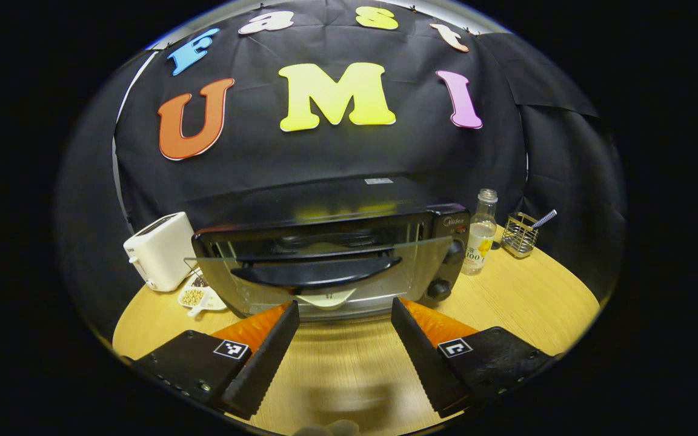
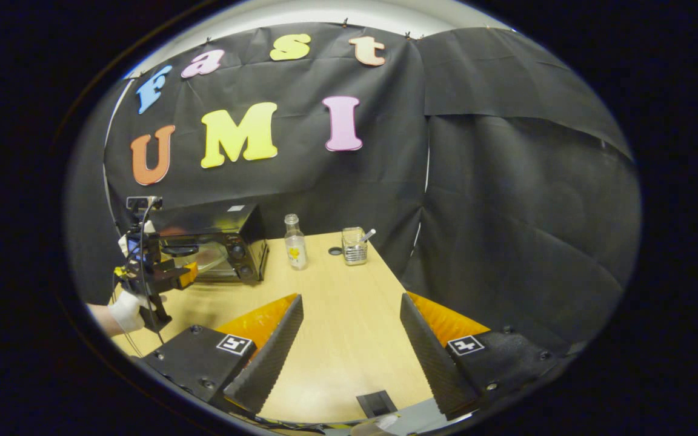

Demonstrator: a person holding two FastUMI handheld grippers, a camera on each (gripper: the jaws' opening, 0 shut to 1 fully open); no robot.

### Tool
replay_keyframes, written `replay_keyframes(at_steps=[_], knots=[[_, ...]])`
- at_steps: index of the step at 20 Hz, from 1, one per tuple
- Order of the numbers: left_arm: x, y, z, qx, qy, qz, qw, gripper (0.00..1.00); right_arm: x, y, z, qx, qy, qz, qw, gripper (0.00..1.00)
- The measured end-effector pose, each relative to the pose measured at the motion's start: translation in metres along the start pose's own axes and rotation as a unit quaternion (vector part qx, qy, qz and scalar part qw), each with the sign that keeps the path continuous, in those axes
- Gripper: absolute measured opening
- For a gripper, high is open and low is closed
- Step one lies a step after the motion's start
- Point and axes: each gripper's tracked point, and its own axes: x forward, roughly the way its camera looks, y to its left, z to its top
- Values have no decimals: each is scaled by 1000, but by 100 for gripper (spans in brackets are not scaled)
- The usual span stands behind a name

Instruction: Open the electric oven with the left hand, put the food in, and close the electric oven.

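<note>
Left tool apart, empty, just in front of the oven at bench rear-left; door partly down w/ a white dish inside. Right tool apart, empty, well off. Risk: door drops or snaps shut if the handle slips. Count: 1 oven, 1 bottle, 1 toaster, 1 wire basket.

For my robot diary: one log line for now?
oven door part open | left gripper open, facing door | right gripper open over table
</note>
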Motion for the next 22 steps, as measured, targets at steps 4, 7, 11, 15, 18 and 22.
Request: replay_keyframes(at_steps=[4, 7, 11, 15, 18, 22], knots=[[4, 3, 6, -8, -3, 8, 1000, 97, -4, -2, -3, 2, -2, -2, 1000, 100], [-2, 0, 7, -3, -2, 5, 1000, 98, -7, -5, -4, 6, -3, -3, 1000, 100], [-11, -4, 6, -1, -4, 1, 1000, 97, -7, -5, -4, 9, -4, 1, 1000, 100], [-34, -13, 16, -4, -11, -9, 1000, 98, -13, 0, 9, 7, -24, 13, 1000, 100], [-71, -18, 38, -3, -35, -11, 999, 97, -24, 1, 30, 3, -56, 30, 998, 100], [-144, -25, 80, -8, -83, -8, 996, 97, -51, -13, 62, -1, -110, 55, 992, 100]])
